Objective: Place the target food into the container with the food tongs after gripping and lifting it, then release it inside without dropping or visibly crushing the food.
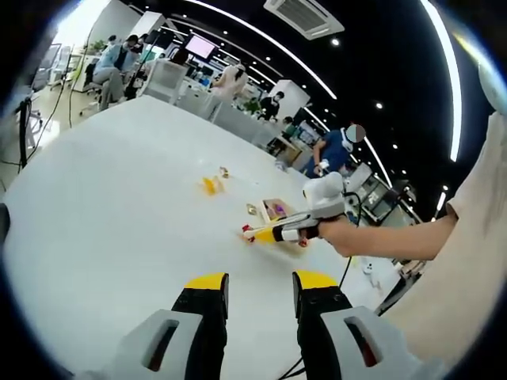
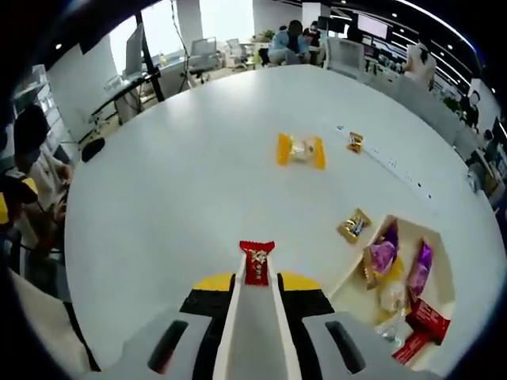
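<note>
Red candy point(image 2: 257, 262) in tongs point(image 2: 253, 317); snack-filled tray point(image 2: 440, 261) beside.

An open office with desks point(image 1: 170, 79), monitors point(image 1: 200, 46), bright windows point(image 2: 226, 17) and ceiling light strips point(image 1: 455, 75).

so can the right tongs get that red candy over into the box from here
Probably yes. The tongs grip the red candy above bare table, and the open box lies just to their right with nothing between. It already holds several sweets, so free space is limited.
</note>
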Demonstrator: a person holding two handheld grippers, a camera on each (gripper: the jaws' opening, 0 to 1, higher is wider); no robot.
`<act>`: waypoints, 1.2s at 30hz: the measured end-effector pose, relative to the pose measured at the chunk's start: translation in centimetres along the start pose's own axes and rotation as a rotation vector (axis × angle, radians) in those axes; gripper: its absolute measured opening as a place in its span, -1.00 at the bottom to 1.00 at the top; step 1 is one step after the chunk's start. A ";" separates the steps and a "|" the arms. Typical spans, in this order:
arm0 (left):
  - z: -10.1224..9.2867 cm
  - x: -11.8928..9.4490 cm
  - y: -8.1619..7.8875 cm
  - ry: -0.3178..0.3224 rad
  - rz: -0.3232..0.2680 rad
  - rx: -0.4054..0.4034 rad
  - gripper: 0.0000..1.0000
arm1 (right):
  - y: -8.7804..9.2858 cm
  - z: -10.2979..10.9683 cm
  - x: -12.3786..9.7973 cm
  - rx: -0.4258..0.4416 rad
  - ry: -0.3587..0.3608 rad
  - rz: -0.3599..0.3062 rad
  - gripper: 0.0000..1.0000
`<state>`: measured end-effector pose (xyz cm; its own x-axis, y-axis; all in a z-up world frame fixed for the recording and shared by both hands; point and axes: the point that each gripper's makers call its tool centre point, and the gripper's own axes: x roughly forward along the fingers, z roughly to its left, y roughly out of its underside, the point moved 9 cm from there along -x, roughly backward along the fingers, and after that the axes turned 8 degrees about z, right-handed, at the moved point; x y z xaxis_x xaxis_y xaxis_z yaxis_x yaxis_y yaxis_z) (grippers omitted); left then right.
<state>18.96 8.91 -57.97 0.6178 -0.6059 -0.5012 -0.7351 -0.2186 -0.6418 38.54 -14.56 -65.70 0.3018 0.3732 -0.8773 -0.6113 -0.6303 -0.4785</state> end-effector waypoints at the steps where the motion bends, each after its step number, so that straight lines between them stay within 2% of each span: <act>1: -0.1 0.0 0.0 0.001 0.000 0.000 -0.37 | -0.1 0.0 -0.3 0.002 0.002 -0.009 -0.61; 15: -1.6 1.4 -0.7 0.043 0.000 0.041 -0.37 | -0.9 -1.6 -5.0 0.039 0.041 -0.103 -0.61; 36: -4.4 3.4 -1.0 0.107 0.024 0.106 -0.37 | 2.4 -6.3 -11.0 0.156 0.149 -0.179 -0.60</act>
<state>20.57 3.69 -56.45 0.5632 -0.6893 -0.4557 -0.7119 -0.1247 -0.6911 38.37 -24.47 -57.45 0.5121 0.3581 -0.7808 -0.6404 -0.4466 -0.6248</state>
